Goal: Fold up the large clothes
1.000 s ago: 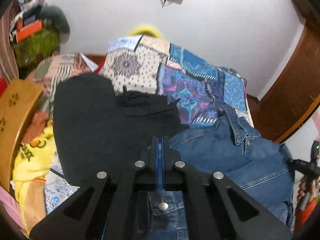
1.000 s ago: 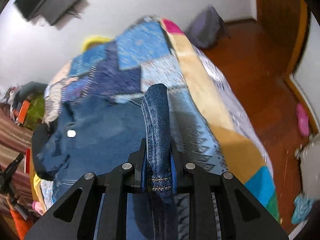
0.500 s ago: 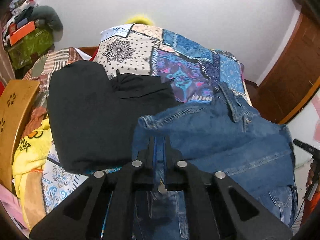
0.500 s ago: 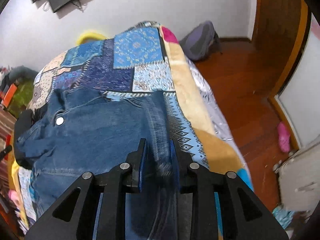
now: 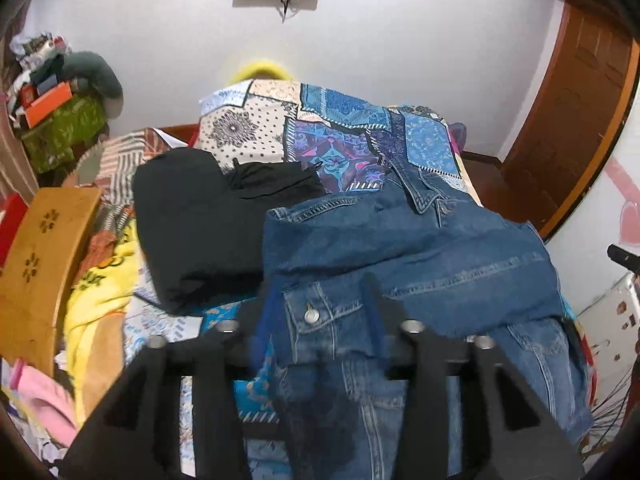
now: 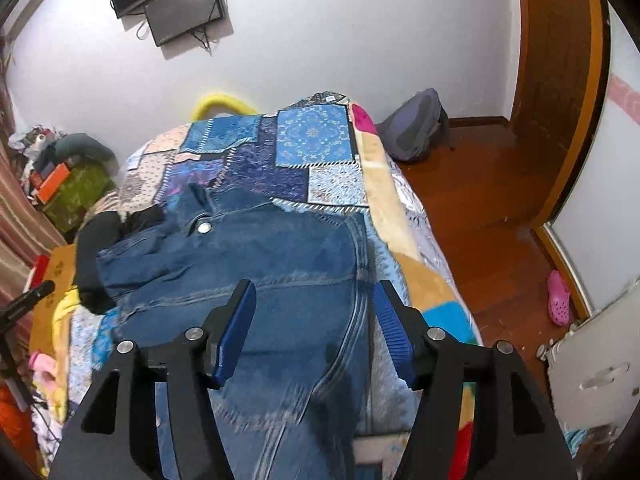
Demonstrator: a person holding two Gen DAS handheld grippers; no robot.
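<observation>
A blue denim jacket (image 5: 420, 248) lies folded over on the patchwork bedspread (image 5: 340, 140), collar toward the far wall. My left gripper (image 5: 320, 304) hovers above its near left part; the jaws are opening and nothing is pressed between them. In the right wrist view the jacket (image 6: 260, 264) spreads below my right gripper (image 6: 316, 292). Its blue pads (image 6: 236, 320) stand wide apart and are still opening, clear of the cloth. A black garment (image 5: 200, 220) lies just left of the jacket, touching its edge.
A wooden board (image 5: 44, 248) and a yellow blanket (image 5: 96, 300) crowd the bed's left side, with a pile of boxes (image 5: 60, 128) behind them. To the right of the bed, a grey backpack (image 6: 416, 128) and a pink shoe (image 6: 558, 300) lie on the wooden floor.
Both grippers were shut on denim a second ago. They have let go, opened and pulled back and upward. The released cloth now lies flat on the jacket.
</observation>
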